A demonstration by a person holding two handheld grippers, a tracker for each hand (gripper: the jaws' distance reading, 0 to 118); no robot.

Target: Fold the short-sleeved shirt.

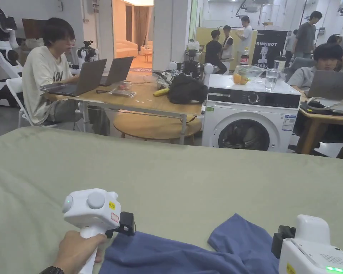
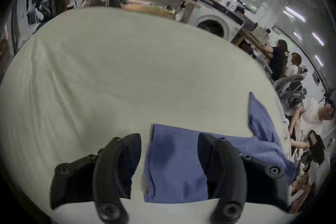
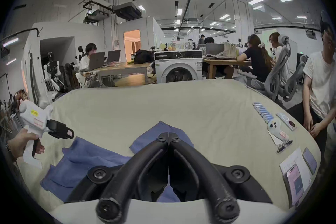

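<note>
Where green cloth (image 1: 174, 178) covers table, blue shirt (image 1: 188, 255) lies; washer (image 1: 251, 117) behind.

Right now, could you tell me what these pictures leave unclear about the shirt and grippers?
- Shirt: its near part is cut off by the head view's bottom edge.
- Right gripper: jaws meet at the tips; cloth between them cannot be made out.
- Left gripper: jaws apart; contact with the shirt is unclear.

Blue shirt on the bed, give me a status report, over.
Left tongs open, straddling the shirt's edge. Right tongs shut, tips meeting over a shirt corner; grip unclear. Shirt flat on green sheet, unfolded. Phones off to the side.
</note>
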